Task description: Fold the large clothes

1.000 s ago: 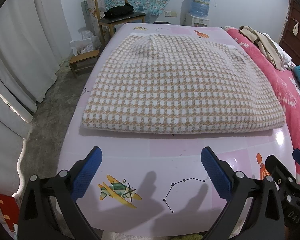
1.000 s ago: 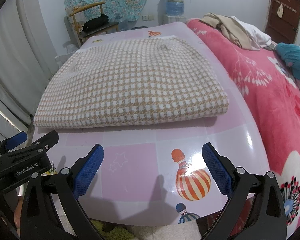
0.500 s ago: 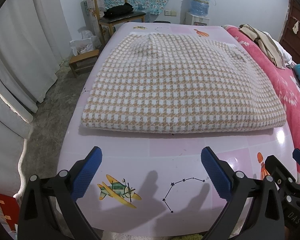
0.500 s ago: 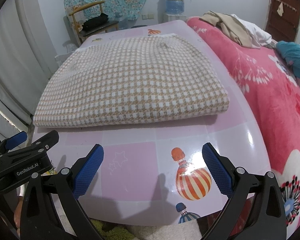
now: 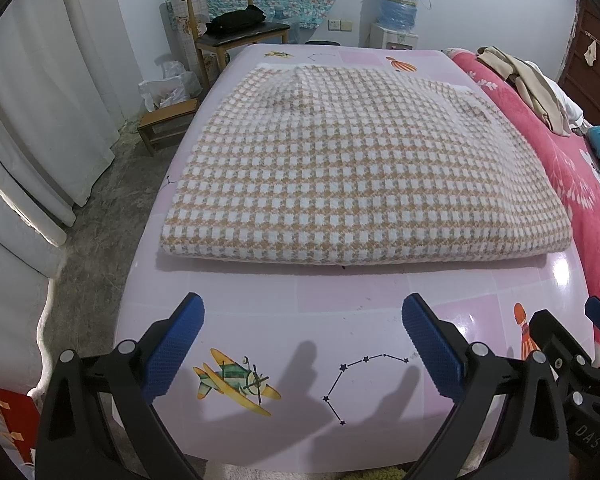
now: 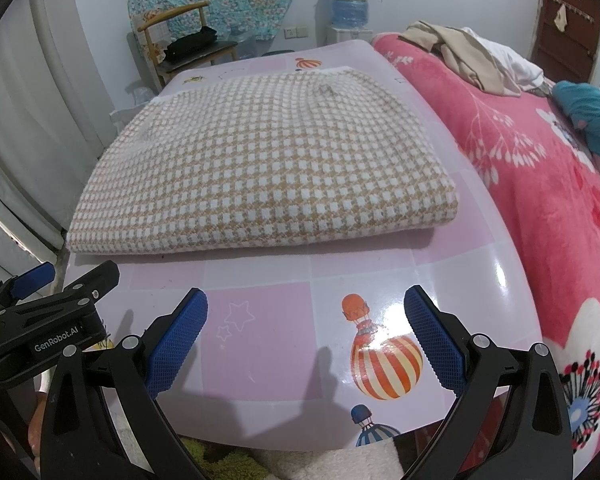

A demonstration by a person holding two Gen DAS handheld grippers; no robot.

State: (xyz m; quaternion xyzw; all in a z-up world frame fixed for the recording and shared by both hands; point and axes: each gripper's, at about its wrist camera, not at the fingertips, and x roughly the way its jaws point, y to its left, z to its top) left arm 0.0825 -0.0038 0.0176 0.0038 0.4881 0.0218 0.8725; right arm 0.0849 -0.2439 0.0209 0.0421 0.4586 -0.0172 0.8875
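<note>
A tan and white checked garment (image 5: 356, 176) lies folded flat in a thick rectangle on the pink patterned table (image 5: 340, 292); it also shows in the right wrist view (image 6: 268, 168). My left gripper (image 5: 302, 308) is open and empty, held over the table's near edge, short of the garment's folded front edge. My right gripper (image 6: 306, 300) is open and empty, beside the left one, also short of the garment. The left gripper body shows at the left of the right wrist view (image 6: 44, 328).
A pink flowered blanket (image 6: 548, 184) covers the bed right of the table, with beige clothes (image 6: 464, 56) and a teal cloth (image 6: 592, 116) on it. A wooden chair (image 5: 236, 36), a low stool (image 5: 164, 124) and white curtains (image 5: 32, 112) stand at the left.
Both grippers have barely moved, both views shifting very slightly. The garment lies as before.
</note>
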